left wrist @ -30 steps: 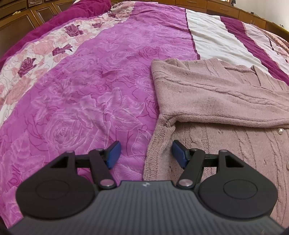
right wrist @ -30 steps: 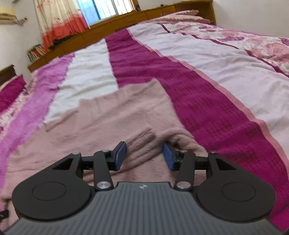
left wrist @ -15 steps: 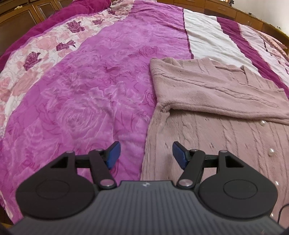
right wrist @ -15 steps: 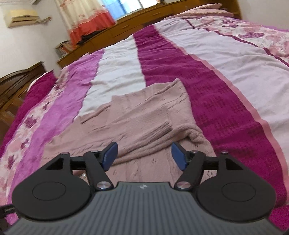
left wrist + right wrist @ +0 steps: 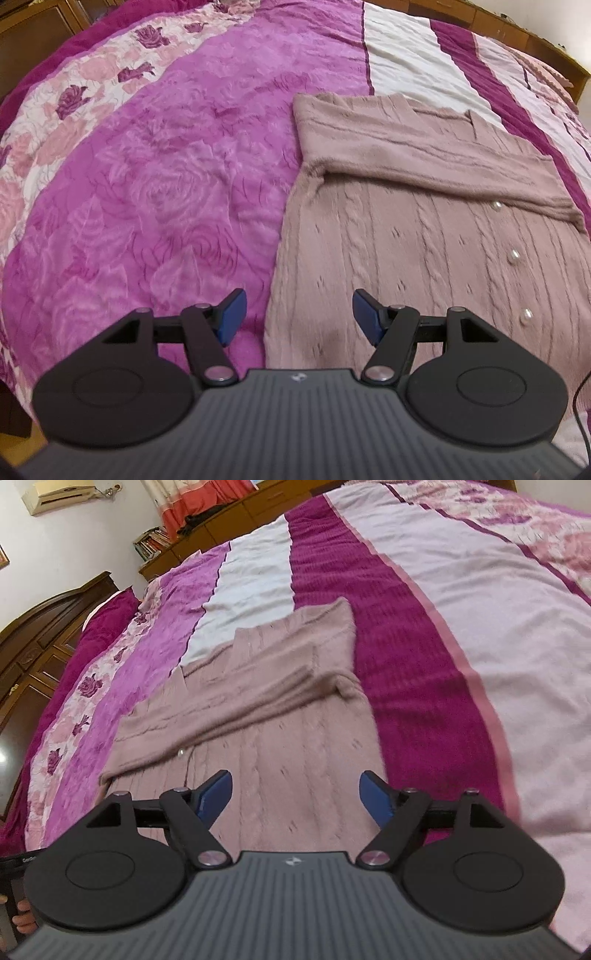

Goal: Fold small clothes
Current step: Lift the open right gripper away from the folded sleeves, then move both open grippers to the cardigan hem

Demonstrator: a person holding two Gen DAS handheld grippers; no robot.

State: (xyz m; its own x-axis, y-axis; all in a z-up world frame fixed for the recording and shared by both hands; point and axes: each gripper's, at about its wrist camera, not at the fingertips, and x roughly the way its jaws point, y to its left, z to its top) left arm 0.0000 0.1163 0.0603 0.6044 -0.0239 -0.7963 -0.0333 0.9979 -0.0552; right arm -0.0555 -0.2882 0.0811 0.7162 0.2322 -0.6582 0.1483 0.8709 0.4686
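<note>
A dusty-pink cable-knit cardigan with pearl buttons lies flat on the bed, both sleeves folded across its chest. My left gripper hovers open above its near left hem, nothing between the blue pads. In the right wrist view the same cardigan stretches ahead. Above its lower right part my right gripper hangs with its jaws opening and nothing between them.
The bed is covered by a striped bedspread in purple rose print, white and magenta bands. Wooden cabinets and a headboard stand on the left, a curtain and bookshelf at the far end. A hand's fingers show at the lower left.
Both grippers have drawn back and up from the cardigan, so more of it shows. The right gripper's jaws have widened and let go of the sleeve cuff. The left jaws stay as wide as before.
</note>
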